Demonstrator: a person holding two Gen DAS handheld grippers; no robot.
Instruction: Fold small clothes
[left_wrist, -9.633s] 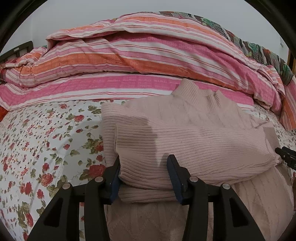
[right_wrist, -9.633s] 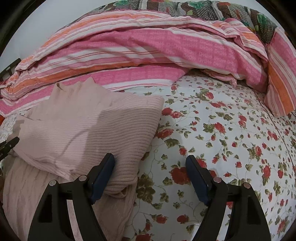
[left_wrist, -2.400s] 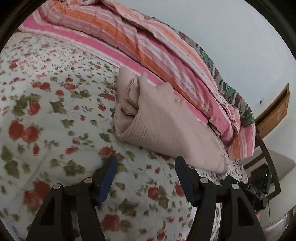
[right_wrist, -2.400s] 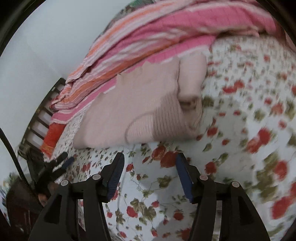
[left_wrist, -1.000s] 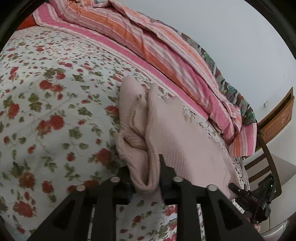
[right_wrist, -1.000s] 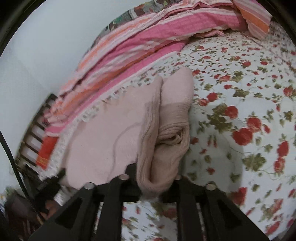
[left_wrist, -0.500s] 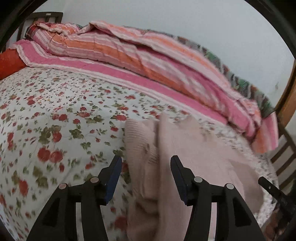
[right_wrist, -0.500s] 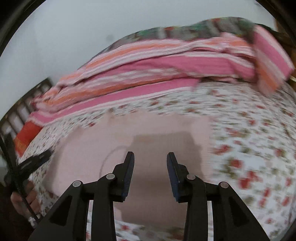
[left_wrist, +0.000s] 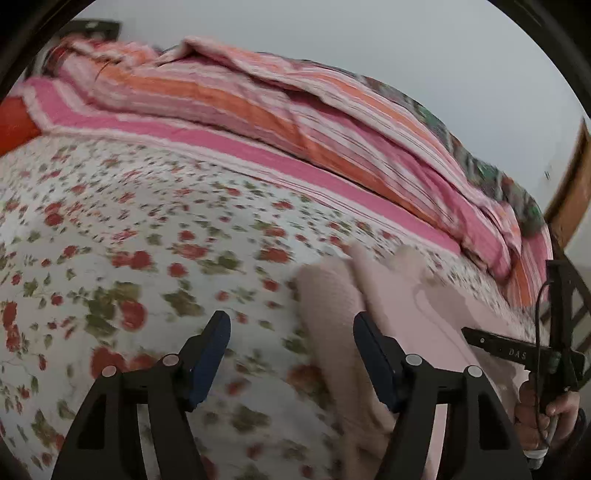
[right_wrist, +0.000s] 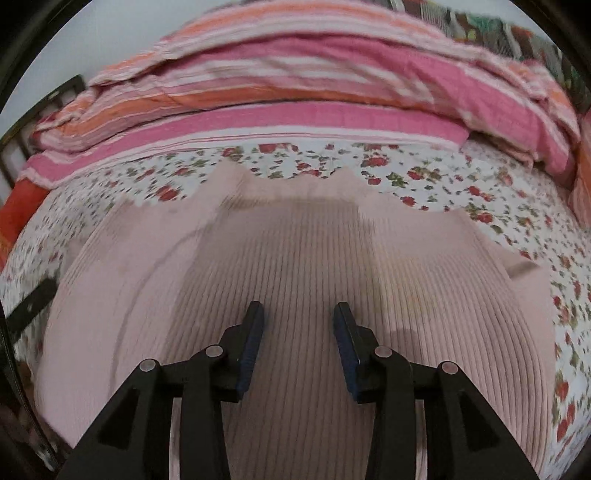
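Now folded sweater (right_wrist: 303, 266), ribs running toward quilt (right_wrist: 314, 74)

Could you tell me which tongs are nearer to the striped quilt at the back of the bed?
Hard to tell. The left tongs, opening, straddle the sweater's edge; the right tongs hang over its middle, both short of the quilt.

Ribbed matt knit of the pale pink sweater (right_wrist: 303, 266), soft printed floral cotton of the bed sheet (left_wrist: 147, 229), striped woven cloth of the rumpled quilt (right_wrist: 314, 74), matt black plastic gripper fingers (right_wrist: 255, 332) with blue pads, varnished wooden headboard (left_wrist: 569, 192)
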